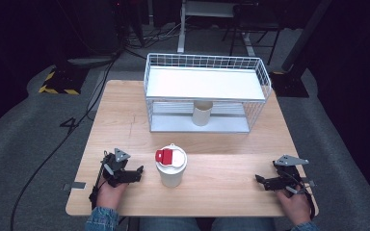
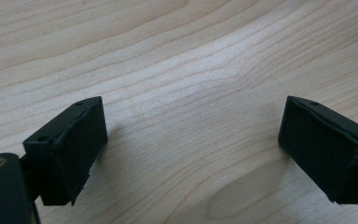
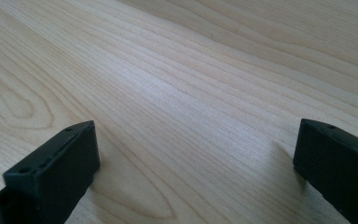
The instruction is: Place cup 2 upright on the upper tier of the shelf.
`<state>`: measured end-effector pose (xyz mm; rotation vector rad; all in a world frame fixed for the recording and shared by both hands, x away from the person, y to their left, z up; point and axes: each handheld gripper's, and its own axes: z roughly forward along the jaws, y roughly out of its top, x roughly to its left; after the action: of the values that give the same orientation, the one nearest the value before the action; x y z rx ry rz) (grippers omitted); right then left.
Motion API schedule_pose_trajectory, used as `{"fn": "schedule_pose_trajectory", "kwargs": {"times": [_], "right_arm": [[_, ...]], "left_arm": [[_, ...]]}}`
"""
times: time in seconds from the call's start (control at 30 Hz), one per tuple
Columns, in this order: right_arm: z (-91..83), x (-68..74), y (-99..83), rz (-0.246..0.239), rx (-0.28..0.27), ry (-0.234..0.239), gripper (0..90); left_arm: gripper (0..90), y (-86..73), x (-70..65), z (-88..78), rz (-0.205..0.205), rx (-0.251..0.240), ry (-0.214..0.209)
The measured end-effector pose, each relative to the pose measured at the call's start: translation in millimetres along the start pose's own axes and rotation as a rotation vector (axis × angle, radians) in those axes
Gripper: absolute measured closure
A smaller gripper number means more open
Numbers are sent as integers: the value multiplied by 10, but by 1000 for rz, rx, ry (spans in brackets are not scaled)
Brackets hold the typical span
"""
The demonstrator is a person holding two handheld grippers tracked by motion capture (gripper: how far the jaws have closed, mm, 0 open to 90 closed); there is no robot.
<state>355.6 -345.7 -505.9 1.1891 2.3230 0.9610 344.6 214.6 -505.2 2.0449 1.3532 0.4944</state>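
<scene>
Left gripper view: gripper (image 2: 191, 149) agape (empty).

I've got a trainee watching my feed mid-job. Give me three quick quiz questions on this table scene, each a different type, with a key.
1. True or false: the left hand-held gripper is shut on the lidded cup.
2. Multiple choice: where does the beige tube stand? A) on the wire rack's top shelf; B) on the rack's lower level, under the white shelf; C) beside the right hand-held gripper.
3. Fill in: the tab on the cup's white lid is coloured ____.

Key: 1 false, both grippers rest open on the bare wooden table, with the cup standing between them; 2 B; 3 red.
</scene>
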Motion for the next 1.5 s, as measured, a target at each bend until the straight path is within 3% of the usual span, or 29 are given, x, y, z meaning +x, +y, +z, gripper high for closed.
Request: {"fn": "schedule_pose_trajectory", "kwargs": {"times": [0.13, 0.23, 0.5, 0.6, 0.87, 1.2, 1.43, 1.5], "right_arm": [[6, -2, 6, 7, 0, -5, 5], [6, -1, 6, 9, 0, -5, 5], [7, -2, 7, 9, -1, -6, 5], [8, -2, 7, 9, -1, -6, 6], [8, -2, 7, 9, -1, -6, 5], [8, -2, 7, 9, -1, -6, 6], [8, -2, 7, 9, -1, -6, 5], [8, -2, 7, 9, -1, -6, 6]], "left_arm": [[36, -3, 16, 4, -3, 10, 4], [35, -16, 30, -12, 17, 14, -11], [35, -24, 47, -63, 18, -4, -9], [34, 2, 34, -151, 16, -38, -38], [35, 89, -98, -379, 64, -79, -112], [35, 59, -289, -635, 103, -154, -226], [33, 63, -455, -726, 151, -208, -283], [33, 79, -493, -732, 188, -216, -300]]}}
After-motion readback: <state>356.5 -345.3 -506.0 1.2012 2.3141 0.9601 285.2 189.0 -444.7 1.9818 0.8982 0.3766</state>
